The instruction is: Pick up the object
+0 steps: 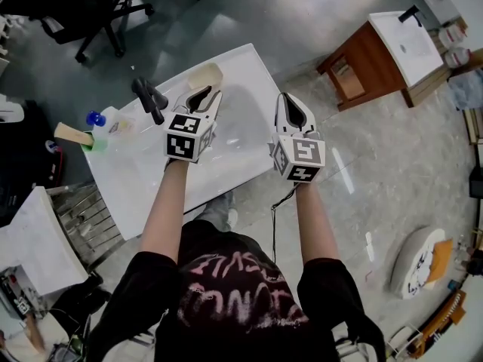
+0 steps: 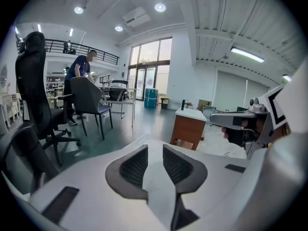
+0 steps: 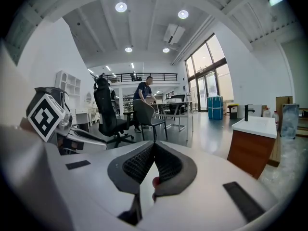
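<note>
Grey polished floor runs round a white rectangular table point(image 1: 241, 157), with a black office chair point(image 1: 83, 10) beyond it and a brown wooden cabinet with a white basin top point(image 1: 377, 55) off to the right.

The left gripper point(image 1: 202, 95) hovers over the far part of the table. In the left gripper view its jaws point(image 2: 154, 150) stand narrowly apart with nothing between them. The right gripper point(image 1: 293, 114) hangs just off the table's right edge, and in its own view point(image 3: 154, 146) its jaws meet at the tips and hold nothing.

The task names no particular object. The likeliest candidates are a pale beige rounded piece point(image 1: 205, 74), just beyond the left gripper's tips at the table's far edge, and a black handled tool point(image 1: 149, 98) just beside that gripper on its left. A blue-capped bottle point(image 1: 95, 118) lies further left.

Several things could go wrong from here:
- The narrow gap may not take the beige rounded piece, so the jaws could ride onto it instead of round it.
- A nudge could push it over the nearby far edge.
- Reaching left could clip the black handled tool and spin it away.
- The closed right gripper cannot steady anything.
</note>
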`<state>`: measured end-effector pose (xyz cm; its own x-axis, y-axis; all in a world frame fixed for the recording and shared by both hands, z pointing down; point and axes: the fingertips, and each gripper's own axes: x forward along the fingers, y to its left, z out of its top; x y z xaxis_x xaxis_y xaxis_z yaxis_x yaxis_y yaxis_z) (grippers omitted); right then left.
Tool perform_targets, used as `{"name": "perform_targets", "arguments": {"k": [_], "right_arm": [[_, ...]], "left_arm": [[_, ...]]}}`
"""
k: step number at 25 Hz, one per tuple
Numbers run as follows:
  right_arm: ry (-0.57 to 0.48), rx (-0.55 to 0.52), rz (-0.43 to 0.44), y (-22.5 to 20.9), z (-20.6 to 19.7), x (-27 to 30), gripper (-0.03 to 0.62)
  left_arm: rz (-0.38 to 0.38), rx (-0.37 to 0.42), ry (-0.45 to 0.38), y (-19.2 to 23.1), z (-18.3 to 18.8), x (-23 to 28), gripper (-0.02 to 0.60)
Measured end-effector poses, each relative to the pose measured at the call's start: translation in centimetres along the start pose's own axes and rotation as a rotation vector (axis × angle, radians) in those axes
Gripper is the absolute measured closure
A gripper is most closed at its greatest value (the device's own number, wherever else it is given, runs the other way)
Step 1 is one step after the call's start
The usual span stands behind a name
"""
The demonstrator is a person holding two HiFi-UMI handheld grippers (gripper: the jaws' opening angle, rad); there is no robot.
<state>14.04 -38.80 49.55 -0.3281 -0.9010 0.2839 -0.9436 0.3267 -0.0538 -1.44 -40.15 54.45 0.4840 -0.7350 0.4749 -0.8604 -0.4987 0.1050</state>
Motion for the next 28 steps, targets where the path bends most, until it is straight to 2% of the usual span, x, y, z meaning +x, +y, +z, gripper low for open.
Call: {"name": "perform_targets", "arguments": {"k": [4,11,14,16,20,28], "right_arm": [[0.013,0.003,-0.003,-0.5,-0.6,1.2,0.579],[0.041,0.007,-0.014,-1.7,-1.7,3.1,0.579],[0.052,0.010,-0.019,-2.2,-2.3,3.8,0.579],[0.058,0.012,-0.020,-2.4,-2.6,4.3,0.579],[0.072,0.013,-0.022,-2.9,-3.1,5.1,0.579],[0.089,0.019,-0.035,-3.7,-3.9,6.6,0.579]], "left_arm": [[-0.009,0.014,0.032,0.3,-0.7,2.0,0.471],[-0.008,0.048,0.130,1.6,-2.8,6.0,0.414],[-0.010,0.085,0.161,2.0,-3.3,7.5,0.400],[-0.011,0.109,0.180,2.2,-3.5,8.5,0.399],[-0.028,0.110,0.225,2.7,-4.4,10.2,0.399],[-0.033,0.193,0.299,3.8,-6.0,12.3,0.403]]}}
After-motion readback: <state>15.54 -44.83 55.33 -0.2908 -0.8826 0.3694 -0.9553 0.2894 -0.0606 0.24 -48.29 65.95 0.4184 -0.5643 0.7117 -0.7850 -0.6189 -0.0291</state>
